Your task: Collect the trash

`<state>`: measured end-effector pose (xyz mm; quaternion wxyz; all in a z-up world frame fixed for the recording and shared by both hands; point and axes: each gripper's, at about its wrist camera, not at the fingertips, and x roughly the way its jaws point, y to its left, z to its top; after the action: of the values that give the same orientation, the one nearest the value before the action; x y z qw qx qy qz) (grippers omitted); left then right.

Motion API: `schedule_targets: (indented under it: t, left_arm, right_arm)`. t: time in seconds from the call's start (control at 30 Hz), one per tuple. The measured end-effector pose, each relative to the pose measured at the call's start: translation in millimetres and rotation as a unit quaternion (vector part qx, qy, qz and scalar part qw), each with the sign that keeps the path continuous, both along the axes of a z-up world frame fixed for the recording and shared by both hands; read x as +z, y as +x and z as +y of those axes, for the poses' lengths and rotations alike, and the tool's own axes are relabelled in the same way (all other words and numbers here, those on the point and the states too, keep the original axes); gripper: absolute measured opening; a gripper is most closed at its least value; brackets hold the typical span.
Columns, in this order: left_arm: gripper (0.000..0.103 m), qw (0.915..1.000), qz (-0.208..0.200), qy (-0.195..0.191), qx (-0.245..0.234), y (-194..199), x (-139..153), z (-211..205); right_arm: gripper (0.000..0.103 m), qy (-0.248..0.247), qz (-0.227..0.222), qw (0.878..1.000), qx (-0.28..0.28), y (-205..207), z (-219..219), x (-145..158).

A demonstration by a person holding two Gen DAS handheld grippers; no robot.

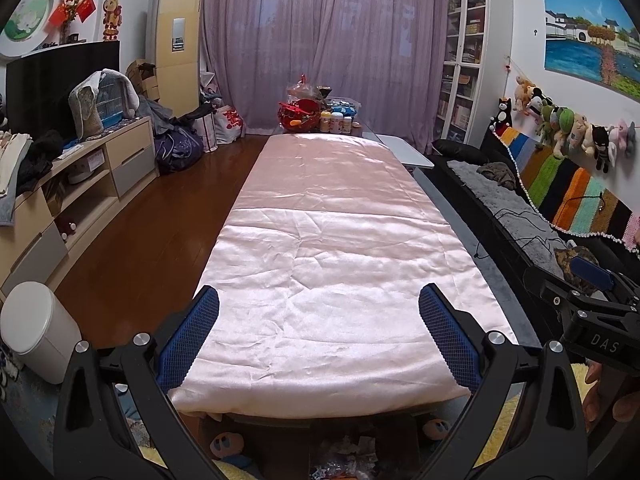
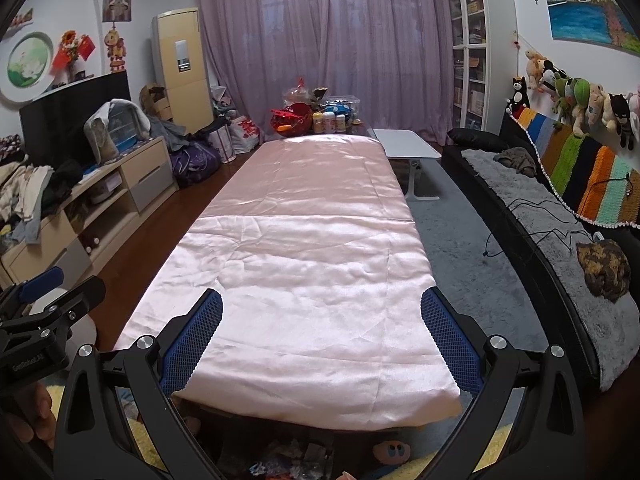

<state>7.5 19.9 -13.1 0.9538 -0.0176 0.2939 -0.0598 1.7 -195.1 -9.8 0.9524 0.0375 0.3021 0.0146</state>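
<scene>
My left gripper (image 1: 319, 300) is open and empty, held above the near end of a long table under a pink satin cloth (image 1: 320, 240). My right gripper (image 2: 321, 304) is also open and empty, above the same cloth (image 2: 304, 248). A heap of crumpled wrappers (image 1: 344, 460) lies on the floor below the table's near edge; it also shows in the right wrist view (image 2: 288, 460). A white lidded bin (image 1: 36, 328) stands on the floor at the left. The right gripper shows at the far right of the left wrist view (image 1: 592, 304).
Bottles, a red basket and bags (image 1: 320, 112) crowd the table's far end. A TV cabinet (image 1: 80, 184) lines the left wall. A black sofa with a grey throw (image 2: 560, 240) runs along the right. A small white side table (image 2: 404, 148) stands beside it.
</scene>
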Motion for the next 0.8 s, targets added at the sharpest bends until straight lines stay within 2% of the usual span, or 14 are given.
schedule_targets:
  t: [0.8]
  left_arm:
    - [0.095, 1.0000, -0.004, -0.002, -0.005, -3.3, 1.4, -2.4]
  right_arm:
    - [0.100, 0.006, 0.000, 1.000, 0.006, -3.1, 3.1, 0.1]
